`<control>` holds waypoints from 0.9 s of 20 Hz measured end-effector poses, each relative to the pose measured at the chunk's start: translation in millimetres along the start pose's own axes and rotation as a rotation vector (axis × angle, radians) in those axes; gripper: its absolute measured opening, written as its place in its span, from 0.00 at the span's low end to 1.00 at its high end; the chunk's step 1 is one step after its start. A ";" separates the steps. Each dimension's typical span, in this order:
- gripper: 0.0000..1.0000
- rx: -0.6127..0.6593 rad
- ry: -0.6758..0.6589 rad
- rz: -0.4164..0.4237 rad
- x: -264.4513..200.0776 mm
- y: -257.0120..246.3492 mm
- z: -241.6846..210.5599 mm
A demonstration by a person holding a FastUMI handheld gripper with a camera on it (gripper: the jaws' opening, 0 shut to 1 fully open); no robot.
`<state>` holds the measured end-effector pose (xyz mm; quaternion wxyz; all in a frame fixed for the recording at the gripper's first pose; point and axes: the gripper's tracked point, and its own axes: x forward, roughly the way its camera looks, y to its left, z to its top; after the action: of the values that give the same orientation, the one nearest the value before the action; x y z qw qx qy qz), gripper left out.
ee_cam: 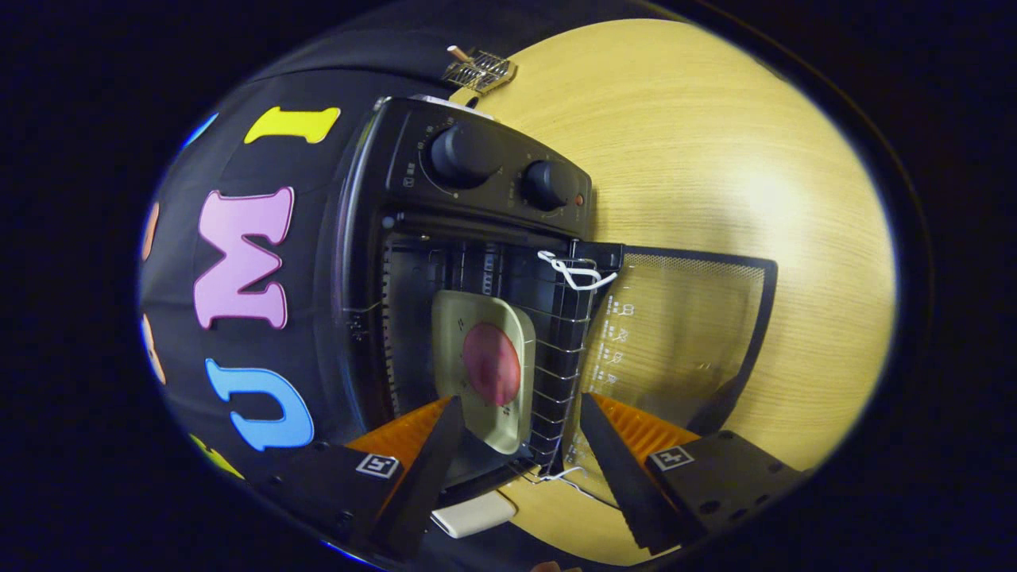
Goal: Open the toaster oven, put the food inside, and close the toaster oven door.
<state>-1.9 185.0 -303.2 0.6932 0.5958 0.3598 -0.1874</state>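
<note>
The black toaster oven (413, 143) stands with its glass door (683, 326) swung fully open and lying flat over the wooden table. Inside, on the wire rack (560, 357), a cream square plate (516, 326) carries a round pink piece of food (491, 364). My gripper (516, 409) is open just in front of the oven mouth. Its two fingers are spread to either side of the plate's near corner and neither presses on it. One fingertip (446, 413) is at the plate's edge, the other (589, 409) is over the door hinge.
Two black knobs (461, 155) sit on the oven's control panel. A white wire clip (576, 272) hangs at the rack's front. A small wire grid with a wooden handle (479, 70) lies on the light wood table (755, 175) beyond the oven. A white block (473, 515) sits near my fingers.
</note>
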 end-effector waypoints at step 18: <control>0.99 -1.200 0.193 -0.248 -49.6 -147.9 -37.4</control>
<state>-147.3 180.1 -370.7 0.8448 0.0702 0.5299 0.0232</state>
